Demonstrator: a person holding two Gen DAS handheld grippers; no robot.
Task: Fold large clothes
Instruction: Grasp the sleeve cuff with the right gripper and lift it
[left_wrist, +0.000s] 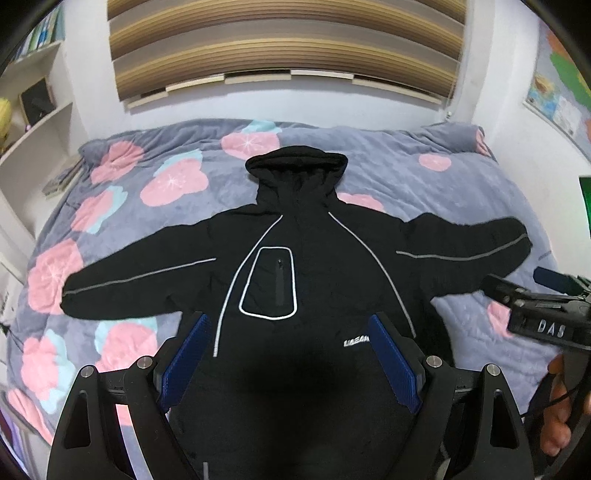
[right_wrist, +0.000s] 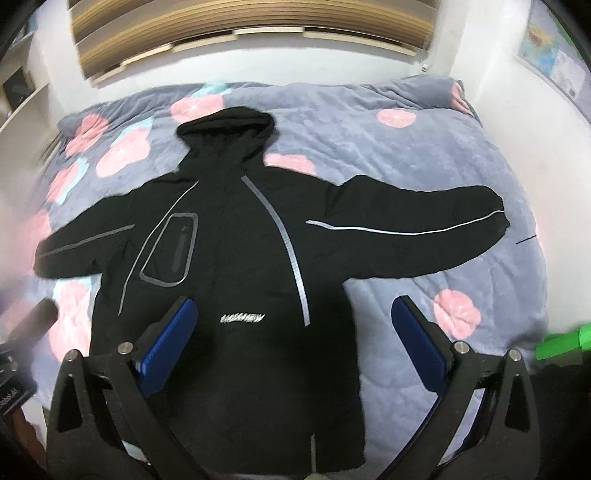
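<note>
Left wrist view: black hooded jacket (left_wrist: 295, 266) flat, front up, on floral quilt (left_wrist: 424, 177); hood away from fingers, hem nearest, long axis straight ahead; sleeves spread sideways. Left gripper (left_wrist: 291, 363) above lower body panel, blue pads (left_wrist: 190, 349) wide apart, holding nothing.

Right wrist view: right gripper (right_wrist: 295, 343) above hem's right side, fingers apart, empty; right sleeve (right_wrist: 413, 229) ahead-right, probably nearer this hand; edges blurred.
</note>
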